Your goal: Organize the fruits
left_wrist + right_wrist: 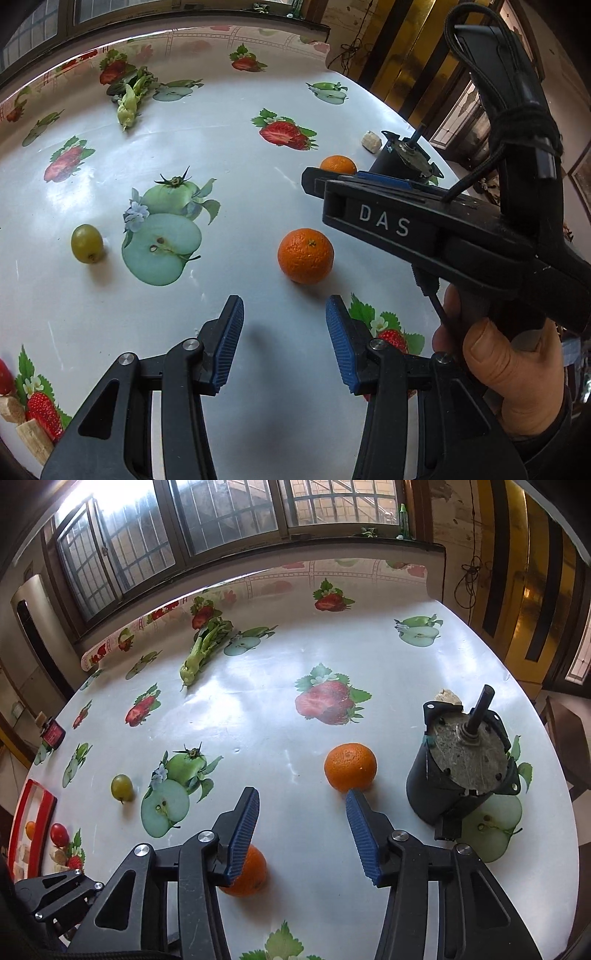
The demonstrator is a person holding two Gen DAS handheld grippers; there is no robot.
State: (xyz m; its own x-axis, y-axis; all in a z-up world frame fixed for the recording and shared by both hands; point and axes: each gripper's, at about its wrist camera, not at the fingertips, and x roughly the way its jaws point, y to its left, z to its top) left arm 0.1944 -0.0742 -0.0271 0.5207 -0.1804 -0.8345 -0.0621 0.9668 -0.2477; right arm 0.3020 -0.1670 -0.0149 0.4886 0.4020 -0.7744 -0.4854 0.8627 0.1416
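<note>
Two oranges lie on the fruit-print tablecloth. The near orange (306, 255) (246, 872) sits just ahead of my open, empty left gripper (284, 341). The far orange (338, 164) (350, 766) lies just beyond the right fingertip of my open, empty right gripper (303, 829). A green grape-like fruit (87, 243) (122, 787) lies to the left. A red-rimmed tray (31, 827) at the left edge holds a red tomato (59, 833) and a small orange fruit (30, 829). The right gripper's body (424, 221) crosses the left wrist view.
A black motor (461, 771) (400, 158) stands at the right, near the table edge. A leafy green vegetable (129, 99) (201, 651) lies at the back. A pale chunk (371, 141) sits behind the motor. Pale chunks (26, 432) lie near left. A small red-black device (51, 734) sits far left.
</note>
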